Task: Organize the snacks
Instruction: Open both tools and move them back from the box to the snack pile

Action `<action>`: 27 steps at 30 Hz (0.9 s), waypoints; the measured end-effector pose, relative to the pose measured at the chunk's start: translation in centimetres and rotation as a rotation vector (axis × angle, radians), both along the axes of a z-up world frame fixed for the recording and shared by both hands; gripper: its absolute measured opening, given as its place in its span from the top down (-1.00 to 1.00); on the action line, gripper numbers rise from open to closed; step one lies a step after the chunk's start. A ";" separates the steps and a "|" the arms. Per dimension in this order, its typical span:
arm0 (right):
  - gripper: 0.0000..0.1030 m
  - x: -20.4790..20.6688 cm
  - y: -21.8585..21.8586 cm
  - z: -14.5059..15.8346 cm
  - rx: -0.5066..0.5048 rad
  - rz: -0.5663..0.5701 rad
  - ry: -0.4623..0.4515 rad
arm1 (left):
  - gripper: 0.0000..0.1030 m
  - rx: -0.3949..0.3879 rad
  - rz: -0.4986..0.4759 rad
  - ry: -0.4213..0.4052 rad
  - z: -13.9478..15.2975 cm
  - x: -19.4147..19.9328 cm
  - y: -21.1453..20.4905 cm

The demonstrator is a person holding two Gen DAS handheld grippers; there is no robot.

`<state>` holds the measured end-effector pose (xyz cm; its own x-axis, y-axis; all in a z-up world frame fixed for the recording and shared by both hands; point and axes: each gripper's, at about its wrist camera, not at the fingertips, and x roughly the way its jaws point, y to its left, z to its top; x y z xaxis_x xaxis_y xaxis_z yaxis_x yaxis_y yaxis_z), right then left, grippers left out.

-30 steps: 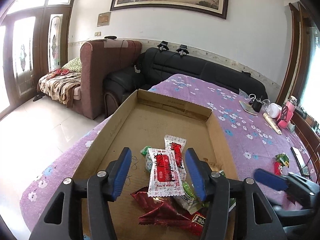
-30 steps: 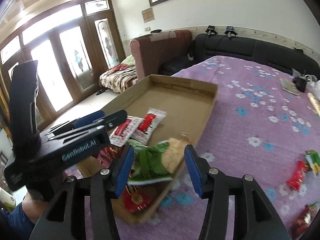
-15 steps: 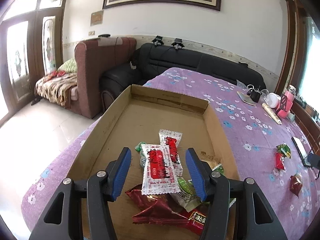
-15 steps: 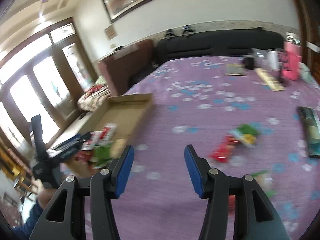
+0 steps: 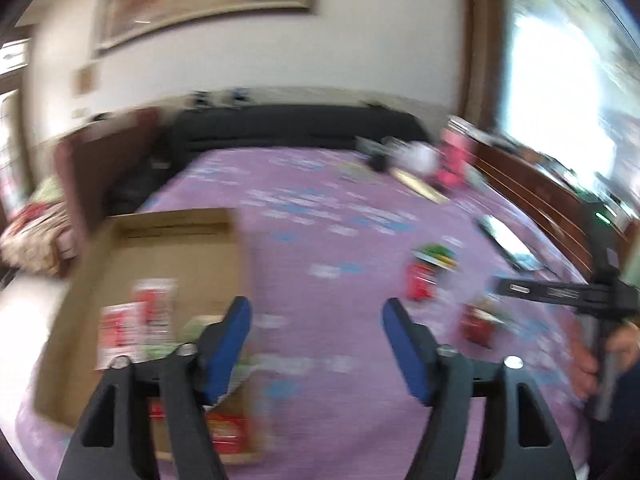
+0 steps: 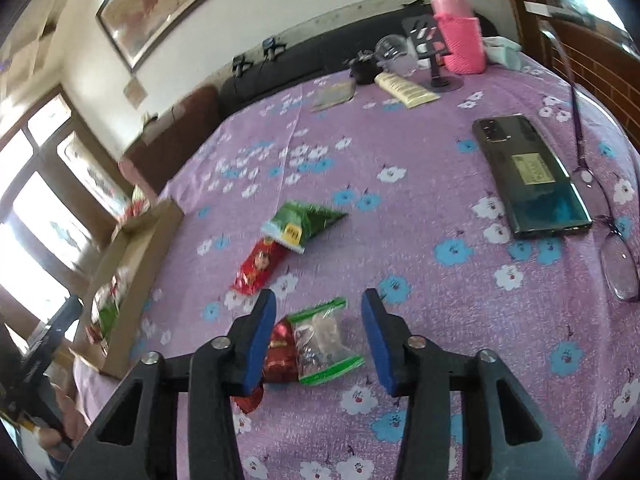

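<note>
My right gripper (image 6: 318, 312) is open just above a clear green-edged snack bag (image 6: 324, 340) and a dark red packet (image 6: 280, 358) on the purple cloth. Beyond them lie a red packet (image 6: 260, 266) and a green packet (image 6: 304, 222). The cardboard tray (image 6: 136, 264) with several snacks sits at the left. My left gripper (image 5: 316, 320) is open and empty, over the cloth beside the tray (image 5: 168, 252). The left wrist view is blurred; it shows loose packets (image 5: 422, 280) and the right gripper's body (image 5: 560, 292) at the right.
A phone (image 6: 528, 176), glasses (image 6: 616, 264), a pink bottle (image 6: 460, 36), a plastic cup (image 6: 394, 54), a tube (image 6: 406, 88) and a small stand (image 6: 440, 76) sit on the far and right part of the table. A black sofa (image 5: 296, 128) stands behind it.
My right gripper has swung away from the tray and come down over the loose snacks at the right. My left gripper has turned right, off the tray toward the open cloth.
</note>
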<state>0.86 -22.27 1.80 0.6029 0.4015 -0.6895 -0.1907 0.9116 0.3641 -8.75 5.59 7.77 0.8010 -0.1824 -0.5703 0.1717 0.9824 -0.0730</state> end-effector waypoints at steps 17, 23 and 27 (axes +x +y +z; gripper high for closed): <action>0.43 -0.3 2.6 -1.8 -0.155 0.097 0.049 | -0.58 0.033 -0.354 0.229 -1.9 3.8 -8.9; 0.60 -0.2 1.2 -1.0 -0.109 0.042 0.023 | -0.81 0.156 -0.425 0.225 -2.9 4.1 -12.4; 0.60 0.0 0.8 -1.0 -0.101 0.021 0.033 | -0.81 0.201 -0.433 0.264 -4.7 5.3 -13.9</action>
<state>0.86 -21.49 0.78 0.5717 0.3411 -0.7462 -0.1993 0.9400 0.2770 -3.50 -8.34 3.10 0.5015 -0.3306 -0.7995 0.5649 0.8251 0.0132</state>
